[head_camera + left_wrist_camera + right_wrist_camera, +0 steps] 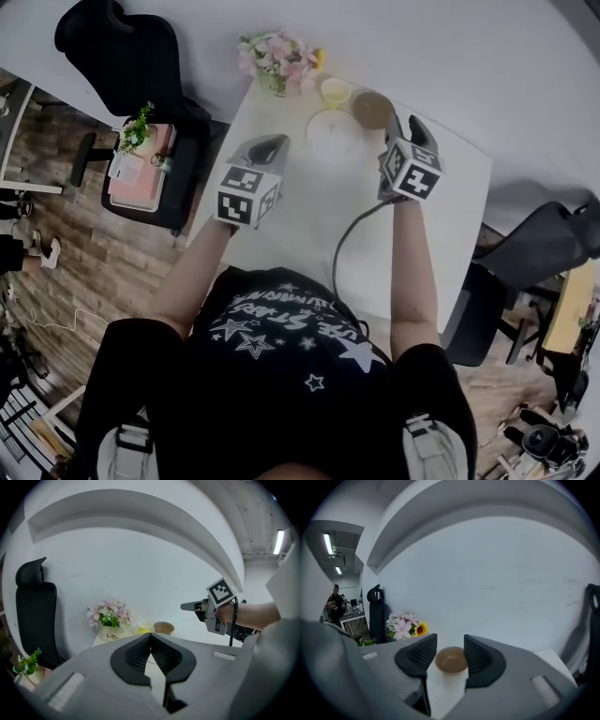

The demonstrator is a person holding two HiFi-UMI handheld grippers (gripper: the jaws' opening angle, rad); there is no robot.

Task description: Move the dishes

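1. The small round brown bowl sits at the far end of the white counter. It lies straight ahead of the right hand-held gripper, in line with its parted, empty jaws; this hand is nearer.
2. The left hand-held gripper hovers with jaws pressed together, holding nothing.
3. A pale round plate, a small yellow cup and a pot of pink flowers crowd the bowl's left side.

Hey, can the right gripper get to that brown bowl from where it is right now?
Probably yes. The right gripper has its fingers apart, the brown bowl sits framed between them just ahead, and nothing lies in the way; the white plate is off to one side.
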